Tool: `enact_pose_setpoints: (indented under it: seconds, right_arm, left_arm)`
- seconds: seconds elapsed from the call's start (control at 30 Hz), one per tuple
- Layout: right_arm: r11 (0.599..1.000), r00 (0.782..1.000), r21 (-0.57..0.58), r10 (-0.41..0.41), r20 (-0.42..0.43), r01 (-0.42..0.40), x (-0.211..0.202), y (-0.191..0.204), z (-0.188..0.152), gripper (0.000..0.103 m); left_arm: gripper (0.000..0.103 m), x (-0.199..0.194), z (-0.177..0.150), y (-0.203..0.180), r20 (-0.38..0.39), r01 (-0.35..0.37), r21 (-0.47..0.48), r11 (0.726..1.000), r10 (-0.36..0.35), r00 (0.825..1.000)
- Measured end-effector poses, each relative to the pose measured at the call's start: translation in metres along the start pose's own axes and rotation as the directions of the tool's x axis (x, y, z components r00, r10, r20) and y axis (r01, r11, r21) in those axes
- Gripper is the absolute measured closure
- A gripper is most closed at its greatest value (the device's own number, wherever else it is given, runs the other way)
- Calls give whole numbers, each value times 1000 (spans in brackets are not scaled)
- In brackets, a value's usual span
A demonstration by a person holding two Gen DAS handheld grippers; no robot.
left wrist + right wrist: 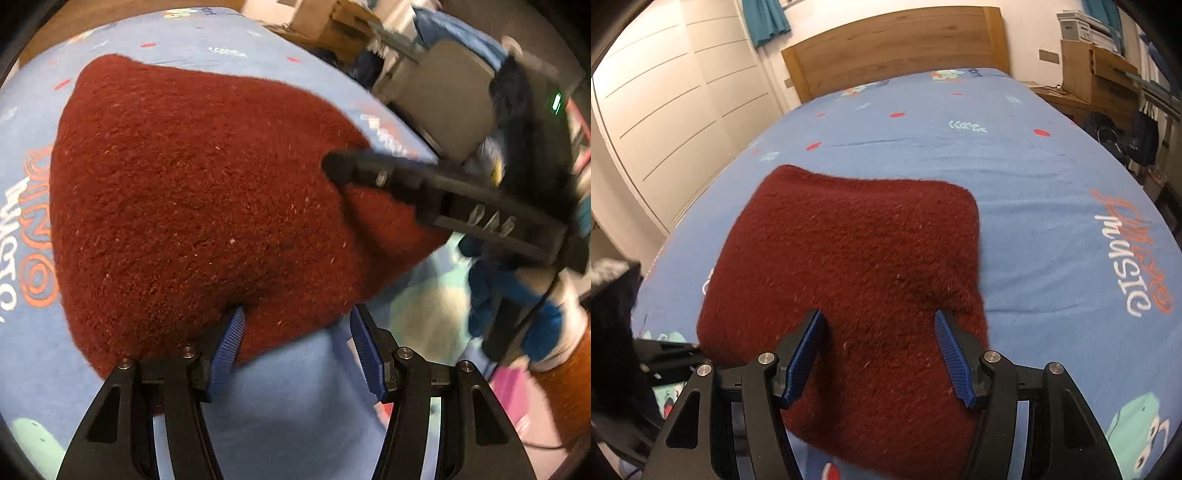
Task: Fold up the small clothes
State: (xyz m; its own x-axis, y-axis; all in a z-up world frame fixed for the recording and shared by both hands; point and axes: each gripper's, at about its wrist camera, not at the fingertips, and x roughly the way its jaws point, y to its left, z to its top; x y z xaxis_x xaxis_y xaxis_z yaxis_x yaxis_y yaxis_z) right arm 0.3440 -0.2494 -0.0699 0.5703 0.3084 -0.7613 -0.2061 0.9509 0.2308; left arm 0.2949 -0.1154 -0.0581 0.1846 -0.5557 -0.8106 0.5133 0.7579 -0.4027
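Right wrist view: the dark red fleece cloth [849, 280] lies flat on the blue dino-print bedsheet [1034, 184], running under the right gripper [882, 354], jaws wide apart and gripping nothing. Left gripper [295, 347] is spread wide too, cloth edge at its 11 o'clock. Wooden headboard [897, 48] at 12, white wardrobe [665, 110] at 10.

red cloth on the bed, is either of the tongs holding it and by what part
Nothing is held. Both the left tongs and the right tongs stand open over the near edge of the red cloth, which lies on the blue sheet.
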Motion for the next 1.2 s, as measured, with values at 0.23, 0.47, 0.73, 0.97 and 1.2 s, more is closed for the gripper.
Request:
enact_pose_setpoints:
  seconds: [0.23,0.47,0.73,0.97,1.2]
  right_arm:
    - [1000,1000,-17,9,7,-9,-6,-2,-9,39]
    - [999,999,-33,31,-16,-31,-12,4,-5,38]
    - [992,995,-101,81,50,-76,-25,24,27,37]
    - [998,998,29,57,-26,-57,29,-4,23,37]
    - [999,998,20,49,30,-50,-5,1,30,36]
  left_arm:
    - [50,-46,-5,-6,76,43,21,999,-45,996]
    - [50,-57,28,14,159,-61,11,998,58,986]
    - [50,-15,26,6,125,-59,21,998,55,991]
    - [50,-27,18,32,118,-30,11,999,28,993]
    - [48,-74,31,54,227,45,-66,997,-29,974]
